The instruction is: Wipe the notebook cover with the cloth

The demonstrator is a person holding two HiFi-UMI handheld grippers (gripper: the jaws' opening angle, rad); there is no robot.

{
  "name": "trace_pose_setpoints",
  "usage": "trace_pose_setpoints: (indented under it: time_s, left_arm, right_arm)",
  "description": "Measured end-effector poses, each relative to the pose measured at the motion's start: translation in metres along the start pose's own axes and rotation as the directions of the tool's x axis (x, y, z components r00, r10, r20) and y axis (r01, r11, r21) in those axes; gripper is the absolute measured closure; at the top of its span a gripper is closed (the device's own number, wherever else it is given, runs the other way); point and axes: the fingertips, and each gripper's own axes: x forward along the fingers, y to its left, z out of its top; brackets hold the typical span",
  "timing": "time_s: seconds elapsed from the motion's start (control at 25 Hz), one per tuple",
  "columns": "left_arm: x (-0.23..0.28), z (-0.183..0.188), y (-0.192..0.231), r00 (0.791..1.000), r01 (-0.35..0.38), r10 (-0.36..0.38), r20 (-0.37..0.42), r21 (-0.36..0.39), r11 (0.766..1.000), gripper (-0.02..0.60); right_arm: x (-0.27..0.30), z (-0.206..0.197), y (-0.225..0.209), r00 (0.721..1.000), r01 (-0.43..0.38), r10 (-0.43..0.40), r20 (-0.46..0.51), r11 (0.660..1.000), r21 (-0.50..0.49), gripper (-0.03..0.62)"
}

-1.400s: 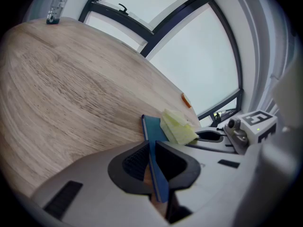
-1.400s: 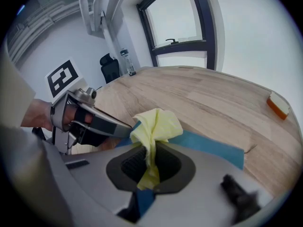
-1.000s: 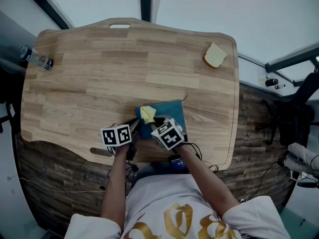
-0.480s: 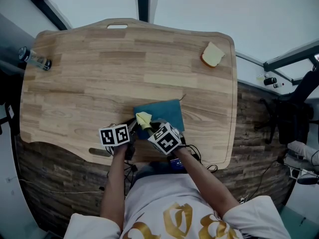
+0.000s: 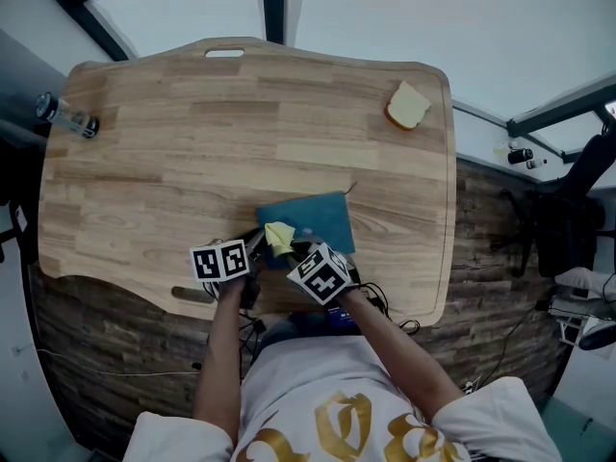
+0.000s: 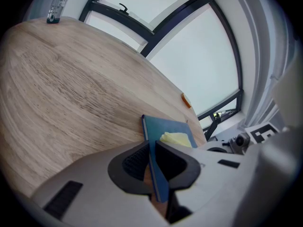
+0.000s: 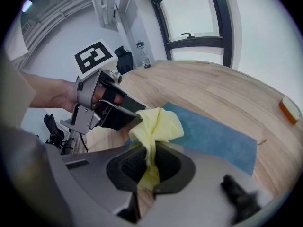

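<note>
A blue notebook [image 5: 313, 218] lies near the front edge of the wooden table [image 5: 192, 142]. My left gripper [image 6: 152, 167] is shut on the notebook's [image 6: 163, 132] near left edge, pinching the cover between its jaws. My right gripper [image 7: 148, 167] is shut on a bunched yellow cloth [image 7: 156, 126], which rests on the near left part of the blue cover [image 7: 213, 136]. From the head view the cloth [image 5: 279, 236] sits just ahead of both marker cubes, with the left gripper [image 5: 252, 251] at its left. The left gripper [image 7: 130, 113] also shows in the right gripper view, touching the notebook's corner.
A slice of bread [image 5: 408, 106] lies at the table's far right corner. A clear bottle [image 5: 65, 115] lies at the far left edge. A handle slot [image 5: 223, 52] is cut in the far edge. A thin black marker string [image 5: 353, 189] sticks out from the notebook's far right corner.
The cloth and my right gripper have slid back toward me and slightly left along the cover. The left gripper has kept its hold on the notebook's edge.
</note>
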Motion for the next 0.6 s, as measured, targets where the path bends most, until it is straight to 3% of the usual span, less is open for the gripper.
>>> trace_pose_setpoints:
  time_s: [0.6]
  left_arm:
    - [-0.001,0.0,0.0,1.0,-0.003,0.003,-0.001,0.001,1.0,0.53]
  right_arm:
    - [-0.017,-0.016,-0.025,0.998,0.055,-0.056,0.021,0.997,0.054,0.556]
